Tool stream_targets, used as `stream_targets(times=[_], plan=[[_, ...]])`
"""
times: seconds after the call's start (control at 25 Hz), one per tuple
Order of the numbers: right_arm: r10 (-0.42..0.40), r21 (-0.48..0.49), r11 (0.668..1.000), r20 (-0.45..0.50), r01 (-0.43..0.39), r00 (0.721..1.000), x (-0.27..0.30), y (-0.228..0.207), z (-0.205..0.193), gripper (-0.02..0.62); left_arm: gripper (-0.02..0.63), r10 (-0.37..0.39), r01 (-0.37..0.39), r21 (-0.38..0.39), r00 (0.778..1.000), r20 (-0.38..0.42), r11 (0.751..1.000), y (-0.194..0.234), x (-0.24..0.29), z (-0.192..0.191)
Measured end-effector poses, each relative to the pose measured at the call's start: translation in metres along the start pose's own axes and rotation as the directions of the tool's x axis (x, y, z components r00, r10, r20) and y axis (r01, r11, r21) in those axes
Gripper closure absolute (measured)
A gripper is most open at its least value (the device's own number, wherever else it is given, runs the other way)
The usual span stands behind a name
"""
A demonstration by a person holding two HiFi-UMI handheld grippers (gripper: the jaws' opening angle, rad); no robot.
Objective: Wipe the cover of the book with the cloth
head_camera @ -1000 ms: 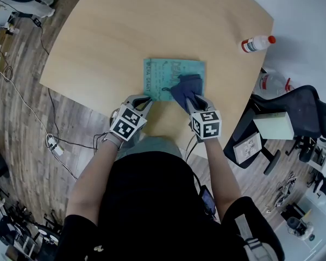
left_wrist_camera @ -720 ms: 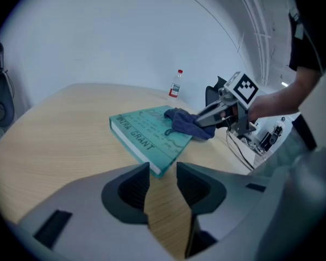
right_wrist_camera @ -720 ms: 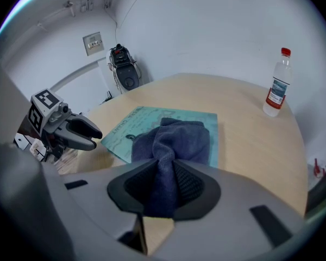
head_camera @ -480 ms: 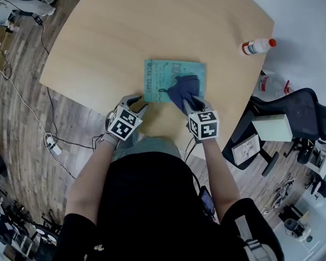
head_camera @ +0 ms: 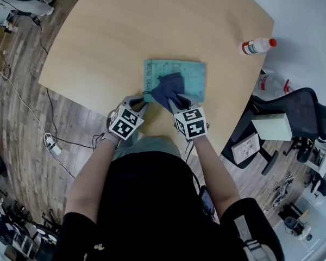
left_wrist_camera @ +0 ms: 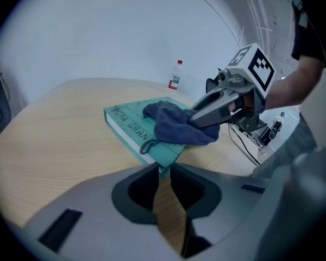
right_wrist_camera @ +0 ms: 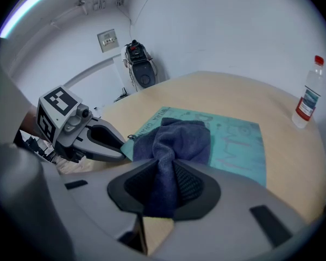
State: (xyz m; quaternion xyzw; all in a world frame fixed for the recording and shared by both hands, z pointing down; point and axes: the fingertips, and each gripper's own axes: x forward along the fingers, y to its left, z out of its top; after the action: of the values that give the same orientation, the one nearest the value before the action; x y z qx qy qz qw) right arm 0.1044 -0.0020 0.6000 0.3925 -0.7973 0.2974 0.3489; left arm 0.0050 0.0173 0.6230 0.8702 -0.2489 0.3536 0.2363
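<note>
At the near edge of the tabletop (head_camera: 125, 31) the left claw (left_wrist_camera: 162, 167) is seen with its jaws drawn almost together, and the near left corner of the teal book (head_camera: 193, 78) is nipped between their tips. Just to its right, the right claw (right_wrist_camera: 164, 163) is clamped on a bunched fold of the dark blue cloth (right_wrist_camera: 176, 140). The fold is drawn up between the jaws, while the rest of the cloth is spread beyond them and laid on the near left part of the cover, close to the spine. The book is laid flat on the tabletop with the spine to the left, and the far right part of its cover is left bare. Farther off, well apart from the book, a clear bottle (head_camera: 256, 45) with a red cap is stood upright near the tabletop's far right edge
</note>
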Motion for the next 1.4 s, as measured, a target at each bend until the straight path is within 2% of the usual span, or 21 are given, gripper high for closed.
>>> stream_targets(times=[0.28, 0.52, 0.72, 1.04, 1.24, 1.4], plan=[[0.081, -0.054, 0.995, -0.021, -0.082, 0.996, 0.02, 0.042, 0.015, 0.499, 0.531, -0.003, 0.003, -0.008, 1.0, 0.003, 1.0, 0.0, -0.001, 0.0], [0.162, -0.13, 0.977, -0.062, -0.169, 0.985, 0.036, 0.078, 0.022, 0.499, 0.531, 0.004, -0.004, -0.012, 1.0, 0.001, 1.0, 0.0, -0.001, 0.0], [0.198, -0.127, 0.97, -0.085, -0.208, 0.976, 0.041, 0.092, 0.027, 0.5, 0.554, 0.016, -0.016, 0.003, 1.0, -0.019, 1.0, -0.001, -0.004, -0.007], [0.205, -0.133, 0.967, -0.088, -0.216, 0.975, 0.048, 0.117, 0.028, 0.5, 0.554, 0.037, -0.038, -0.029, 0.999, -0.023, 0.999, 0.008, -0.016, -0.022], [0.212, -0.141, 0.964, -0.107, -0.226, 0.971, 0.05, 0.138, 0.023, 0.5, 0.554, 0.03, -0.031, -0.019, 0.998, -0.05, 0.999, 0.009, -0.029, -0.037], [0.234, -0.092, 0.967, -0.033, -0.236, 0.972, 0.041, 0.153, 0.031, 0.5, 0.554, -0.007, 0.008, -0.064, 1.0, 0.022, 0.998, 0.006, -0.055, -0.038]])
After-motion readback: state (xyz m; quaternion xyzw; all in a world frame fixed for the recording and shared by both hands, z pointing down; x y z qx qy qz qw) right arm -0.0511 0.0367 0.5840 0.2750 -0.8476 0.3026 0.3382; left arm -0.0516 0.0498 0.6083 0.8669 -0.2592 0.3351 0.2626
